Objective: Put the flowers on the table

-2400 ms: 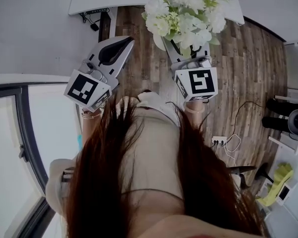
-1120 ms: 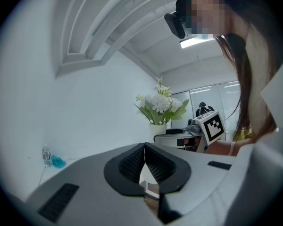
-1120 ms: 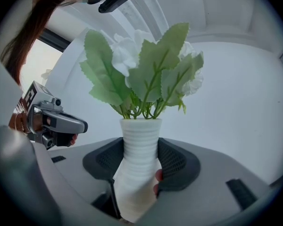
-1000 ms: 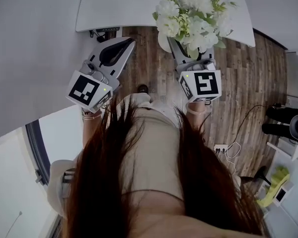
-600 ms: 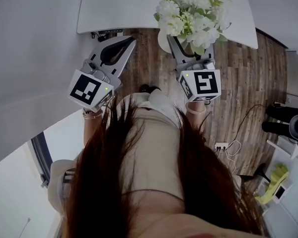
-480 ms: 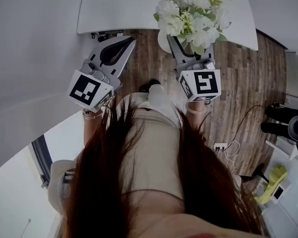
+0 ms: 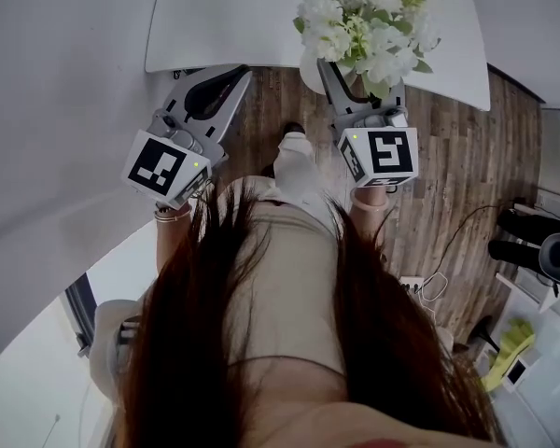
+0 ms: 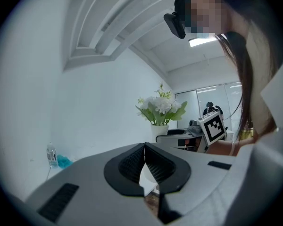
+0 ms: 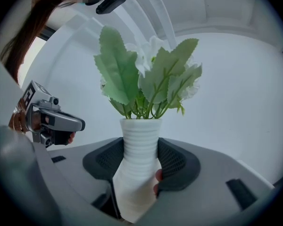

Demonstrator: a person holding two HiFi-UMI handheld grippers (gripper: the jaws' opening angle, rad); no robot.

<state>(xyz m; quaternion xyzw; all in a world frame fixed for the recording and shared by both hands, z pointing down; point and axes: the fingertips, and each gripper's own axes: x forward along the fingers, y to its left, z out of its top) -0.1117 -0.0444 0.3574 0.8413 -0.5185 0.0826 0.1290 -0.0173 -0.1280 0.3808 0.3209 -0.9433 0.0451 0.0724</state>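
White flowers (image 7: 364, 24) with green leaves stand in a ribbed white vase (image 7: 308, 71). My right gripper (image 7: 334, 75) is shut on the vase and holds it upright over the near edge of the white table (image 7: 224, 17). In the right gripper view the vase (image 9: 139, 147) fills the gap between the dark pads (image 9: 177, 164), with the leaves (image 9: 146, 79) above. My left gripper (image 7: 228, 78) hangs beside it on the left, over the table's edge. Its jaws (image 8: 145, 158) are shut with nothing in them. The left gripper view also shows the flowers (image 8: 160, 108).
Wooden floor (image 7: 448, 157) lies below the grippers. A white wall (image 7: 56, 110) runs along the left. A power strip with cables (image 7: 413, 283), black equipment (image 7: 532, 236) and a yellow item (image 7: 507, 343) sit at the right. A water bottle (image 8: 51, 155) stands far left.
The person has stepped forward, so the table has come nearer. The vase in my right gripper now hangs over the table's edge. Both grippers keep their states.
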